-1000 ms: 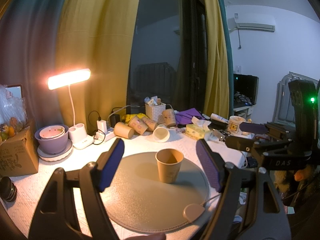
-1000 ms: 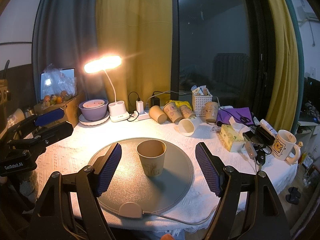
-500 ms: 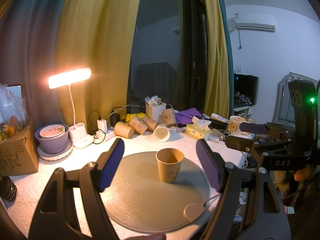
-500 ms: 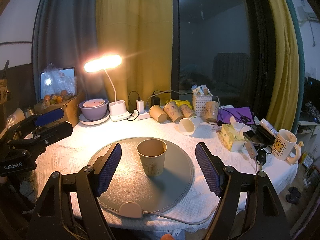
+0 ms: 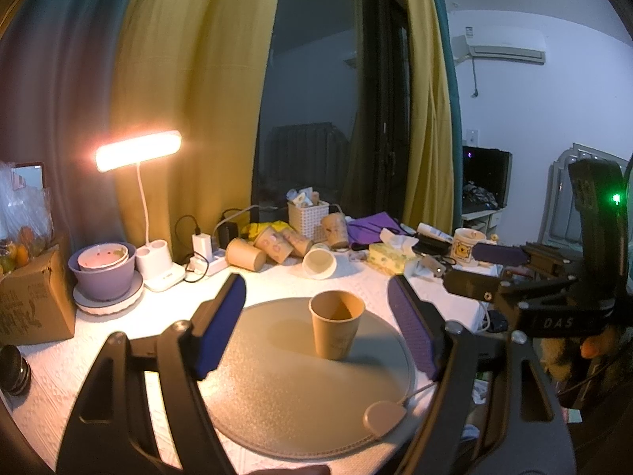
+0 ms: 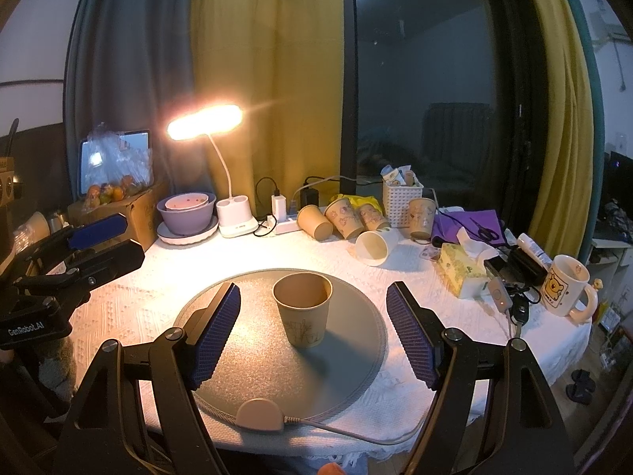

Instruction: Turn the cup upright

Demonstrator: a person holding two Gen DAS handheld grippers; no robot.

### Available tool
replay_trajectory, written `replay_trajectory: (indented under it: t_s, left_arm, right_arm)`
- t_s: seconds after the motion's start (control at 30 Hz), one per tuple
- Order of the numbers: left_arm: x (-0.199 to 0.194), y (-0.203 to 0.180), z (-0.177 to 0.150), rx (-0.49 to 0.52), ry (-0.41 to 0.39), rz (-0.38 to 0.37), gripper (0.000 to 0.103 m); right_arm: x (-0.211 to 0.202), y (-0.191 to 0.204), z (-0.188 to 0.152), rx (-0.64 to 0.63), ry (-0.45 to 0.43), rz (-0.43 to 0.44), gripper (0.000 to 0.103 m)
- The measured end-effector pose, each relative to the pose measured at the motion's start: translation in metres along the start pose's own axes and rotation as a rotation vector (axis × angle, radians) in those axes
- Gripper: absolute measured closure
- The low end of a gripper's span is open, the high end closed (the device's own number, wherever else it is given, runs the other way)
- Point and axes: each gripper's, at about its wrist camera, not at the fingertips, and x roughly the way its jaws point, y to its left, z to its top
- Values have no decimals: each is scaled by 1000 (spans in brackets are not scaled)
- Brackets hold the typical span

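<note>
A brown paper cup [image 5: 336,324] stands upright, mouth up, on the round grey mat [image 5: 277,403]; it also shows in the right wrist view [image 6: 302,308] on the same mat [image 6: 245,364]. My left gripper [image 5: 316,328] is open and empty, its blue pads well apart on either side of the cup and short of it. My right gripper [image 6: 312,332] is open and empty too, pads wide on either side of the cup, not touching it. Each gripper appears at the edge of the other's view.
Several paper cups [image 6: 344,221] lie tipped at the back of the table by a white basket [image 6: 401,202]. A lit desk lamp [image 6: 205,122], purple bowl [image 6: 186,213], tissue box [image 6: 461,271] and bear mug [image 6: 563,291] stand around. A cable runs off the mat's front.
</note>
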Motion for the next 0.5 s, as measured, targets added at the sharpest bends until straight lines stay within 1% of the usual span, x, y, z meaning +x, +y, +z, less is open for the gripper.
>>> replay_trajectory:
  t_s: [0.23,0.5]
  left_arm:
    - [0,0,0,-1,1,0,28]
    - [-4,-2,-7,-4,-4,-3,28]
  right_arm:
    - [-1,2,-1,-1,1,0,24]
    - [0,2,0,1,3,-1,24]
